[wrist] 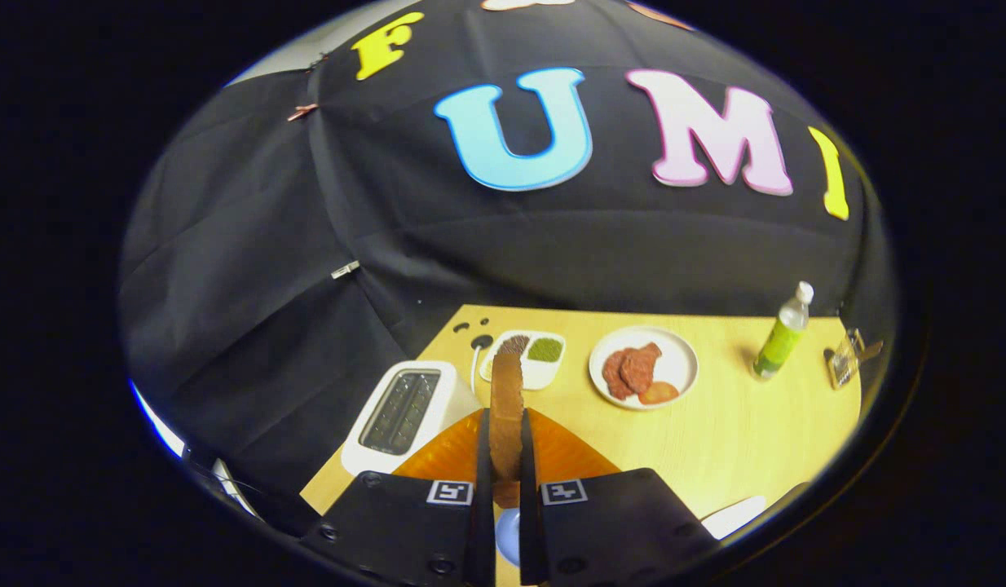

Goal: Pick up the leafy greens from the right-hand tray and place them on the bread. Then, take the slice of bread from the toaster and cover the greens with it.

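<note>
While the gripper (505, 456) hangs above the table (739, 440), this is how things lie:

Toaster (405, 412): white, just left of the fingers, its dark top slot facing up; whether anything sits in it I cannot tell.
Bread (507, 408): a brown slice standing on edge, upright between the two fingers, its top rising ahead of them toward the tray.
Jaws: clenched on the bread, one finger pressed to each flat side.
Orange plate (564, 452): under the fingers and the slice, showing on both sides of them.
Tray (526, 359): white, divided, beyond the bread; one compartment holds something dark brown, the right one something green, the near part hidden by the slice.
White plate (643, 367): right of the tray, holding reddish-brown pieces and a smaller orange-brown piece at its near edge.
Bottle (784, 330): upright, green-labelled, white cap, well right of the white plate.
Small metal item (847, 359): at the table's far right edge, too small to tell.
Gripper pose: level, pointing across the table toward the tray.
</note>
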`<state>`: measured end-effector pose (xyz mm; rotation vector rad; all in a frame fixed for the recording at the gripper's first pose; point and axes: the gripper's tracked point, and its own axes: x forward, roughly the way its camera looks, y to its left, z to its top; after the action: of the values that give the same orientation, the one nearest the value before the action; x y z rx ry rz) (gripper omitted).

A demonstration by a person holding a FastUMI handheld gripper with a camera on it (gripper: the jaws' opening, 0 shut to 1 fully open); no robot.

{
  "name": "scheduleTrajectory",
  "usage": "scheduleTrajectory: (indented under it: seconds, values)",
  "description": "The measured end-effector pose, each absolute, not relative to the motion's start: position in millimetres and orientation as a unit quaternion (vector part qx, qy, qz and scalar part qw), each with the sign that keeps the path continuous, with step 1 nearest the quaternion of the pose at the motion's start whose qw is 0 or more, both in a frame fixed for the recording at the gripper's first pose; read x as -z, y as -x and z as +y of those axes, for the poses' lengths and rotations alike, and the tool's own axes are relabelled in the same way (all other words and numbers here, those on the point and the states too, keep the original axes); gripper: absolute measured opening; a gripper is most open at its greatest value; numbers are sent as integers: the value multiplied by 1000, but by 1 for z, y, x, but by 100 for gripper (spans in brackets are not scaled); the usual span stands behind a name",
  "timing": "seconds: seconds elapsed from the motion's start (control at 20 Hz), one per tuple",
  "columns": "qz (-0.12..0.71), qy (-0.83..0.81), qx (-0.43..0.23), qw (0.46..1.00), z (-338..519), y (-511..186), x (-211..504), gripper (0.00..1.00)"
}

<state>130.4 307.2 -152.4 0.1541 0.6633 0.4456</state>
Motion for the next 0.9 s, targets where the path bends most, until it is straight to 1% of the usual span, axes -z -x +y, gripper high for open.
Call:
scheduleTrajectory:
  seconds: [0.35, 0.55, 0.9]
  values:
    - [386, -123, -223, 887, 282, -82, 227, 16]
    - [403, -154, -218, 876, 280, -78, 261, 16]
    - [415, -172, -184, 874, 258, -83, 295, 16]
